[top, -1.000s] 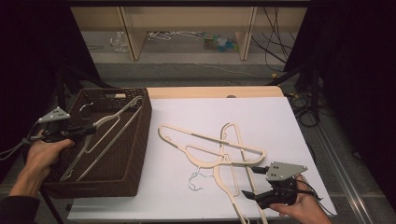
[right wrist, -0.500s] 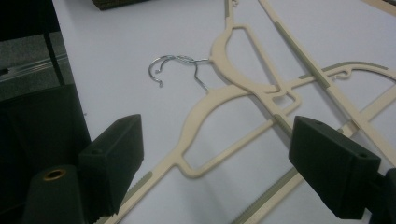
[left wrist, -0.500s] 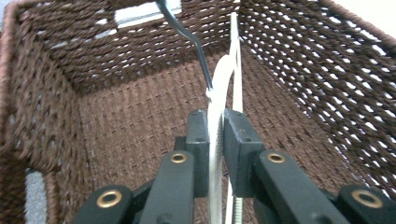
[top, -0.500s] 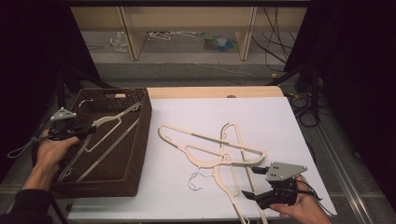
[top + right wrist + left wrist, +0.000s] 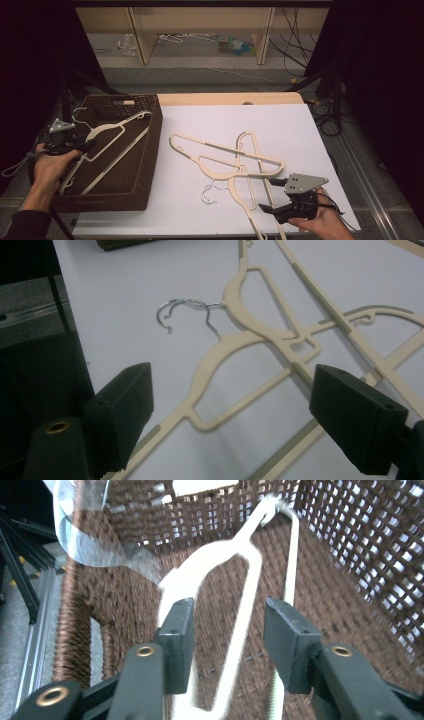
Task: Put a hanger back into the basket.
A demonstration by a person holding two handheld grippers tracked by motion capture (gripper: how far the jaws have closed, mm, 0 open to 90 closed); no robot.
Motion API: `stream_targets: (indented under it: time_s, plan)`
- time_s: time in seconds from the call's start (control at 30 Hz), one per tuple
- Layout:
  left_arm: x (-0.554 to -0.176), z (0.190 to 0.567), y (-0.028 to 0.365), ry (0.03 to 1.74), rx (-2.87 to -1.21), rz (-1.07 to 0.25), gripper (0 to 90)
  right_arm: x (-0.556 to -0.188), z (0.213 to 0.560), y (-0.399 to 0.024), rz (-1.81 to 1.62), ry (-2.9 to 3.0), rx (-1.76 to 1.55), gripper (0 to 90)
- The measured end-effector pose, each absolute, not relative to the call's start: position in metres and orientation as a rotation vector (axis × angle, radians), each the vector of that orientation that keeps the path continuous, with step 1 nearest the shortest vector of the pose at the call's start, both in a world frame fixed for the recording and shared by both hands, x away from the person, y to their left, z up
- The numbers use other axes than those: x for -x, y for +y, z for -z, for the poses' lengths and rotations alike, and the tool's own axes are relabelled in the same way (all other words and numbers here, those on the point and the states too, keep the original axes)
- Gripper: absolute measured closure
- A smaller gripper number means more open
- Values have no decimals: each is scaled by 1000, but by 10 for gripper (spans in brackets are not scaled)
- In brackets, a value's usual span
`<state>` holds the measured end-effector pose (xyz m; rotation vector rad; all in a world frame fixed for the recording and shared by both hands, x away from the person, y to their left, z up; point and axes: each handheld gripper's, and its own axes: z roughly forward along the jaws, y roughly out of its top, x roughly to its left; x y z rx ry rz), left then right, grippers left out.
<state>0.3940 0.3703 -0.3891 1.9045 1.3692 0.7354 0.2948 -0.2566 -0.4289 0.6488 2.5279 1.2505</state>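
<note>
When viewed from above: left gripper [image 5: 88, 145] at the left wall of the brown woven basket [image 5: 154, 131], pointing right across it, just beside the cream plastic hanger [image 5: 118, 131] lying inside. Long bar of that hanger slanting from near-left to far-right. Right gripper [image 5: 267, 194] low at the near-right of the white tabletop [image 5: 290, 125], pile of cream plastic hangers [image 5: 225, 152] to its left and ahead.

Along the left gripper [image 5: 227, 625]: jaws apart, having just been opening, one limb of the hanger [image 5: 252, 570] running away between them, apparently unpressed.

Along the right gripper [image 5: 235, 405]: jaws wide apart, clamped on nothing. Nearest cream hanger with a metal hook [image 5: 220, 352] straight ahead, shoulder slanting towards the left jaw. Likely next pick, with this hand far nearer.
</note>
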Motion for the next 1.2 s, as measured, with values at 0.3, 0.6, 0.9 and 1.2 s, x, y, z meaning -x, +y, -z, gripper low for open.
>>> stream_targets:
  time_s: [0.3, 0.6, 0.9, 1.2]
  plan:
    - [-356, 364, 297, 1121, -1782, -633, 414, -297, 433, -261, -1262, 2509, -655, 190]
    - [-321, 359, 229, 875, -1788, -541, 261, -297, 438, -265, -1276, 2487, -683, 191]
    - [-299, 375, 180, 787, -1806, -533, 182, -298, 438, -262, -1278, 2487, -677, 190]
    - [-279, 413, 146, 704, -1870, -564, 168, -300, 439, -262, -1272, 2479, -685, 190]
